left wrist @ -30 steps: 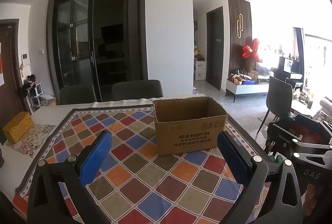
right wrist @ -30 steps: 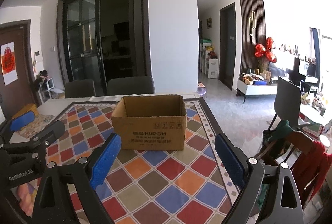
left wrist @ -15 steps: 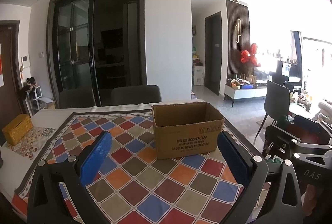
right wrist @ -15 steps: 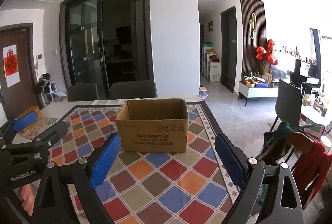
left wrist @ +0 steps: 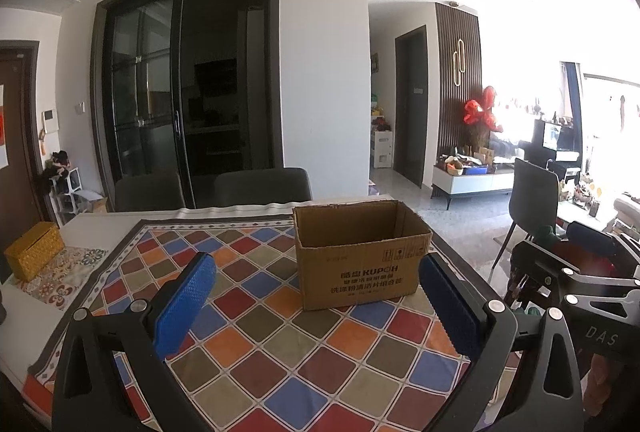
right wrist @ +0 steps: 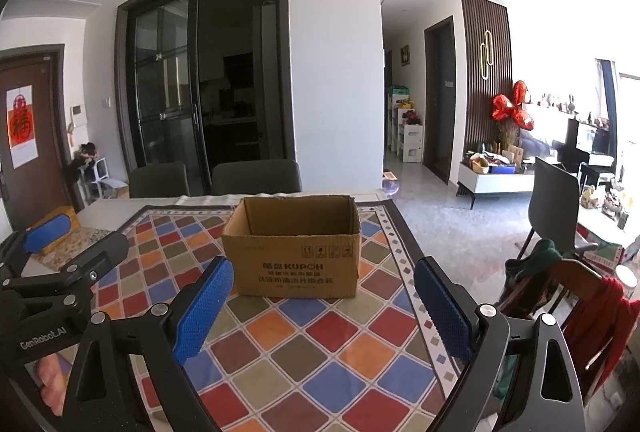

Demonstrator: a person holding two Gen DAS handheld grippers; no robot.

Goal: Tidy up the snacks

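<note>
Both tongs, left (left wrist: 316,296) and right (right wrist: 322,296), are wide and hold nothing, facing the open box (right wrist: 294,252) on the cloth (right wrist: 320,352). No snacks are visible; the box's inside is hidden.

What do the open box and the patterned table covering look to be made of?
The box: brown corrugated cardboard, matte, with raw cut top edges and dark printing on its side. The table covering: probably wipeable vinyl or oilcloth; its printed diamond pattern lies flat with a faint sheen, though woven fabric cannot be excluded.
</note>
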